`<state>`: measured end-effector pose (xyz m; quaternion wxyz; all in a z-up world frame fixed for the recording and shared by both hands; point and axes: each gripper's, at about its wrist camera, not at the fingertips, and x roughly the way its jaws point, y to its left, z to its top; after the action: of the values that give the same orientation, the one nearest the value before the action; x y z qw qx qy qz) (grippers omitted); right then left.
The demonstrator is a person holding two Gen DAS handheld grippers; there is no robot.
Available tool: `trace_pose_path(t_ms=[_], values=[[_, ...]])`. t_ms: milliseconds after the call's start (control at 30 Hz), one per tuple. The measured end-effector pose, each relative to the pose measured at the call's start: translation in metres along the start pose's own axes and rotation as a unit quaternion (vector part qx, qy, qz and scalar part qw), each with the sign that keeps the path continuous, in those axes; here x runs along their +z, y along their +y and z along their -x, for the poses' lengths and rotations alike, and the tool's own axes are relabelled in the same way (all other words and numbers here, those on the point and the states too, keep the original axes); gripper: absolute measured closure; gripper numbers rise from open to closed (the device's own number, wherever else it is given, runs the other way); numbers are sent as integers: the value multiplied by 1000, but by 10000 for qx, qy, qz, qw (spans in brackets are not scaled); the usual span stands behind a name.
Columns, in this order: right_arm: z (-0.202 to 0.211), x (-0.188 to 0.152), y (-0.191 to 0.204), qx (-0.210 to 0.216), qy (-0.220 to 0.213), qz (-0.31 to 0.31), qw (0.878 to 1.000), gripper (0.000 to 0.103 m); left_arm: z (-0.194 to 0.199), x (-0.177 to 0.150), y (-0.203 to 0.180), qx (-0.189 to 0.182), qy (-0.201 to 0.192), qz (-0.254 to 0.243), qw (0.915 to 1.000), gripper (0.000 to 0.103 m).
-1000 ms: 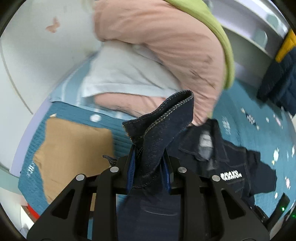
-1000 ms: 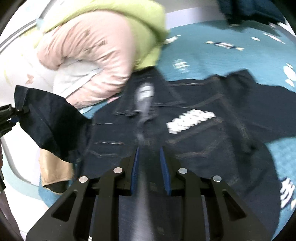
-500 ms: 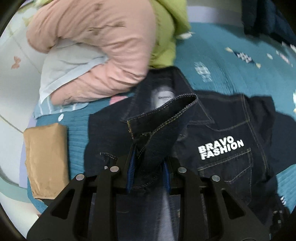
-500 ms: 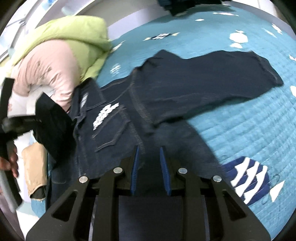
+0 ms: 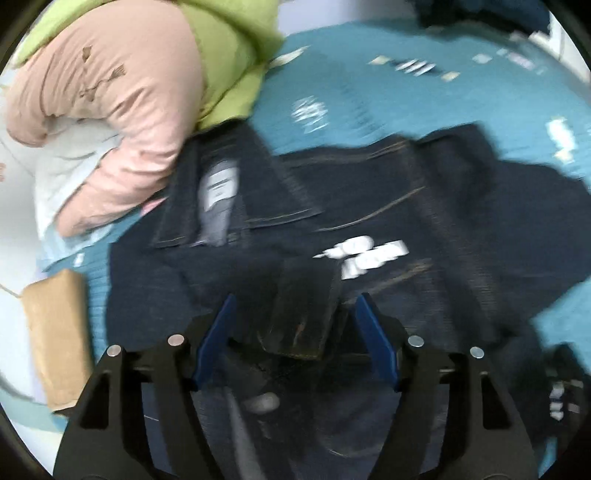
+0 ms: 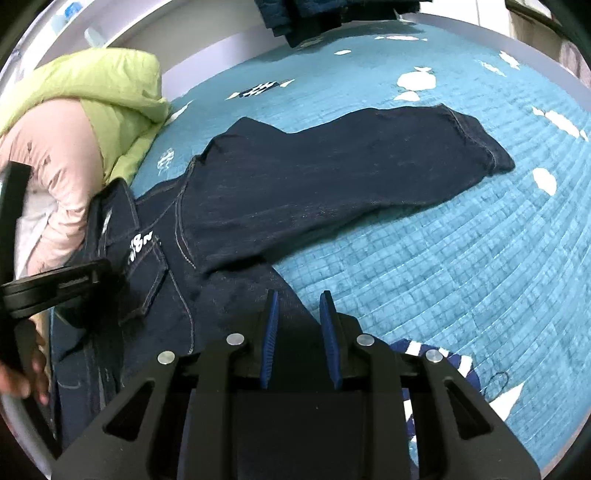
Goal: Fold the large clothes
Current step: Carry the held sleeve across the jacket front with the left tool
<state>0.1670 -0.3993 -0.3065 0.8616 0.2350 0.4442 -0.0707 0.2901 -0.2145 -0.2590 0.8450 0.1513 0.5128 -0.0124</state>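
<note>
A dark denim jacket (image 5: 369,206) with white chest lettering lies front up on the teal bedspread (image 5: 424,99). My left gripper (image 5: 295,314) is open just above the jacket's front, with the sleeve cuff (image 5: 299,317) lying loose between its fingers. In the right wrist view the jacket (image 6: 229,206) spreads left, with one sleeve (image 6: 369,162) stretched out to the right. My right gripper (image 6: 299,314) is shut on the jacket's lower edge. The left gripper (image 6: 55,284) shows at the left edge there.
A pile of pink, white and green bedding (image 5: 122,92) sits at the upper left beside the jacket's collar. A tan folded cloth (image 5: 55,332) lies at the left bed edge. Dark clothes (image 6: 306,18) hang at the far side. A striped cloth (image 6: 439,365) lies by the right gripper.
My left gripper has carried the sleeve over the jacket's front, lowered it and opened, so the cuff now lies loose. My right gripper stays shut on the jacket's edge.
</note>
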Motion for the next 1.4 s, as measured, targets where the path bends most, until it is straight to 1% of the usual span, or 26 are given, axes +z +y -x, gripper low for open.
trace_pose_path(t_ms=[67,133,167,200,233,333,433,533,600,700,767,833,933,967,1000,1033,1067,1100,1133,1167,1200,1267,1300,1333,1367,1400], values=[[3,-1,1,40,-50,50,10000,75,18,3,4,-449,-125,98,9989,35],[5,-3,4,-17,-100,110,9999,66,33,5,11,-734,-232,175,9969,35],[5,-4,5,-9,-83,126,9999,58,41,6,18,-825,-303,216,9959,35],[6,-5,6,17,-71,114,9999,54,48,5,24,-853,-357,246,9954,32],[5,-5,9,47,-59,103,9999,54,55,5,35,-874,-434,293,9948,29],[8,-5,17,220,37,39,9997,49,68,1,74,-879,-572,518,9931,29],[14,-4,31,564,49,-130,9983,41,63,-10,122,-827,-445,854,9919,29],[15,-7,61,754,150,36,9970,27,45,-32,174,-750,-157,1298,9886,29],[13,-11,84,894,234,249,9954,24,29,-51,204,-677,112,1615,9845,29],[-5,-16,128,1052,640,550,9909,24,0,-82,245,-798,533,2166,9715,29],[-19,-16,148,1135,750,544,9892,24,-21,-99,267,-873,785,2468,9619,29],[-37,-16,162,1181,1000,473,9868,24,-40,-110,281,-929,943,2634,9556,29],[-65,-16,179,1205,1304,339,9835,24,-63,-120,298,-1229,1041,2905,9432,29],[-76,-16,184,1231,1413,295,9818,28,-73,-123,302,-1350,1072,3019,9376,29],[-88,-17,188,1201,1582,243,9798,33,-83,-126,306,-1380,1186,3125,9323,36],[-94,-17,191,1110,1658,222,9796,33,-90,-128,309,-1403,1255,3221,9278,42],[-99,-16,193,937,1631,189,9820,37,-93,-130,311,-1409,1236,3263,9265,50],[-98,-13,195,770,1558,205,9846,49,-95,-131,313,-1418,1161,3240,9281,63],[-96,-11,197,608,1507,255,9864,60,-95,-132,316,-1281,1216,3125,9333,81],[-91,-6,200,570,1412,342,9878,73,-93,-135,320,-1312,1215,3103,9337,83],[-87,-4,201,602,1359,367,9882,79,-91,-138,325,-1431,1171,3179,9299,91],[-74,4,206,737,1127,561,9893,86,-87,-144,333,-1611,1104,3286,9240,98],[-69,5,208,690,999,637,9906,99,-87,-147,335,-1652,1054,3291,9238,99],[-63,10,212,626,803,765,9919,99,-88,-148,333,-1655,1033,3277,9244,99],[-60,14,214,732,713,830,9913,99,-89,-150,333,-1654,1011,3266,9251,99],[-65,16,213,659,728,836,9917,99,-90,-150,332,-1641,986,3250,9261,99]])
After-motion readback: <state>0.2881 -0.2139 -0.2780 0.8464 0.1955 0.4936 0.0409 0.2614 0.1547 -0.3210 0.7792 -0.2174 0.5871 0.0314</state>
